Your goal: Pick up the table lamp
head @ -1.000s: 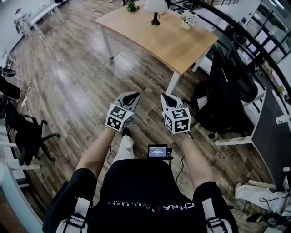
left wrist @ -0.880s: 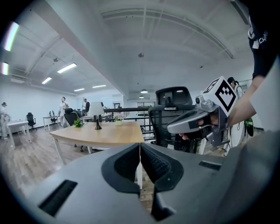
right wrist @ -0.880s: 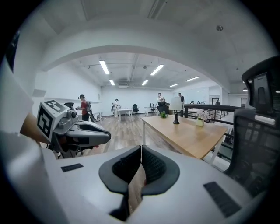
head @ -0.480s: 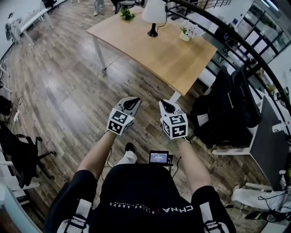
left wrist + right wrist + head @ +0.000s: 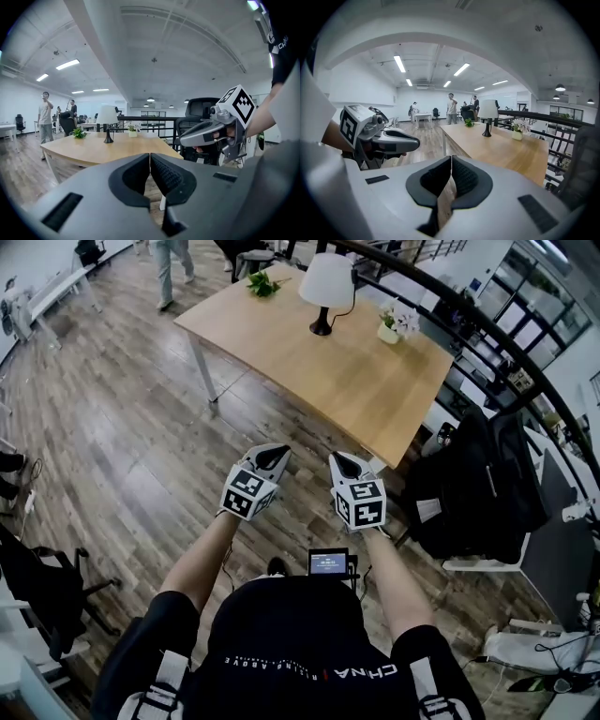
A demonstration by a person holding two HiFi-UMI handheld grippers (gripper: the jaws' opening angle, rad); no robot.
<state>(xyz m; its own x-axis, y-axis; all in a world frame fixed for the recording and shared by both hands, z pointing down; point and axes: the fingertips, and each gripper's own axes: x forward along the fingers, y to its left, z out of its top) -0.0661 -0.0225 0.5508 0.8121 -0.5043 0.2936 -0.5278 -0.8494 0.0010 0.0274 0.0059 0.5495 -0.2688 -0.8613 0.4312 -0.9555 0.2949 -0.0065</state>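
- The table lamp (image 5: 328,287) stands upright at the far end of the wooden counter (image 5: 319,371). It sits between a small green plant (image 5: 262,283) on its left and a pot of white flowers (image 5: 391,326) on its right, apart from both.
- Both tools are held side by side in front of the person's body, over the floor (image 5: 141,427). They are well short of the counter's near corner, with their tips aimed roughly toward the lamp. I judge this a carrying pose, since nothing is within reach.
- The left hand-held gripper (image 5: 274,457) has its jaws pressed together with nothing between them.
- The right hand-held gripper (image 5: 339,461) is likewise closed and empty — both would need to spread before any grasp.
- The white shade hides the top of the lamp's stem, and the dark base is too small to read in detail.
- A thin dark cord seems to loop out at the lamp's right — where it ends cannot be made out.
- A dark railing (image 5: 441,292) crosses behind the counter's far right side.
- A person (image 5: 172,263) at the far left is cut off by the top edge.
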